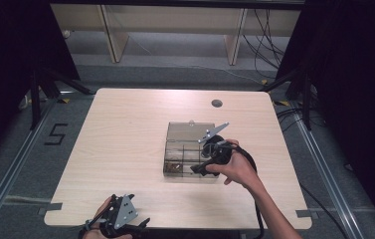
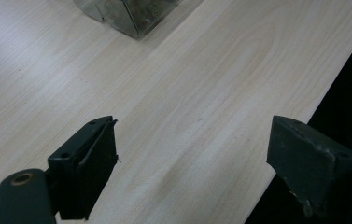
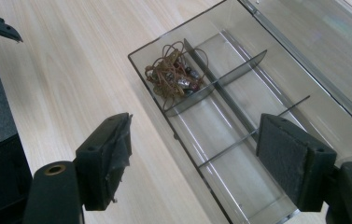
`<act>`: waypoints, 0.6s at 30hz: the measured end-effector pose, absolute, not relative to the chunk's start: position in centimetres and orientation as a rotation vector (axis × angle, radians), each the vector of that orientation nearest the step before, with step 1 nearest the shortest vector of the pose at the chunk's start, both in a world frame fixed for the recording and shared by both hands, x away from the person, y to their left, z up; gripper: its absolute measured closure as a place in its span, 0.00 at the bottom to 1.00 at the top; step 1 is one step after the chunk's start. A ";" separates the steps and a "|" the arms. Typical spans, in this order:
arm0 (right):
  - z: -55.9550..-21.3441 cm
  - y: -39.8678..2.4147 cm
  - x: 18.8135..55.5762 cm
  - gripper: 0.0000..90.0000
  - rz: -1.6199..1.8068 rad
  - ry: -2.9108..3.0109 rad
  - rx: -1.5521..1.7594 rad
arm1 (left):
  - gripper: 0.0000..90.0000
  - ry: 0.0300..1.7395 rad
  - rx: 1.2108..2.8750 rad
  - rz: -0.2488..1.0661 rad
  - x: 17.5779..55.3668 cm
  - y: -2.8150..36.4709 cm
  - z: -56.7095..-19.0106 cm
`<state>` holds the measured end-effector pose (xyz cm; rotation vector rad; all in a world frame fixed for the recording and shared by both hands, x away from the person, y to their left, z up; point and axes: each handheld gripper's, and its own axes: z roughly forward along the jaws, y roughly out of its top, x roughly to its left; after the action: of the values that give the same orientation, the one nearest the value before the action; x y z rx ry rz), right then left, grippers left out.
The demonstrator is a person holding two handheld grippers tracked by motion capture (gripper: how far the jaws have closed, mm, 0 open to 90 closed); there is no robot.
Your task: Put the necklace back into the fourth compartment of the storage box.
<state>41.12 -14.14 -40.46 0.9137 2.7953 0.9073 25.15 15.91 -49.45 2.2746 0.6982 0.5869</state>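
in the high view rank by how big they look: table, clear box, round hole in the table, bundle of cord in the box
1. table
2. clear box, lid open
3. round hole and bundle of cord: both tiny here and look about alike, so I won't rank them.

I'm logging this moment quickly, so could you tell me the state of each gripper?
Left gripper: open, holding nothing, over the table.
Right gripper: open, holding nothing, above the clear compartment box.
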 end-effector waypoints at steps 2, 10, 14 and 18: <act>-40.5 -14.4 41.0 0.30 0.916 2.792 0.918 | 0.17 0.674 2.277 0.604 25.3 16.0 -49.4; -40.8 -14.8 40.7 0.30 0.947 2.790 0.873 | 0.17 0.671 2.274 0.604 25.3 16.0 -49.3; -40.8 -15.0 40.2 0.30 0.946 2.781 0.908 | 0.17 0.688 2.260 0.609 25.2 15.9 -49.4; -41.0 -15.3 39.9 0.30 0.964 2.772 0.905 | 0.17 0.682 2.265 0.610 25.3 16.0 -49.4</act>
<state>39.87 -15.30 -40.98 0.9055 2.7725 0.9645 25.32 15.96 -49.42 2.2646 0.6825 0.6103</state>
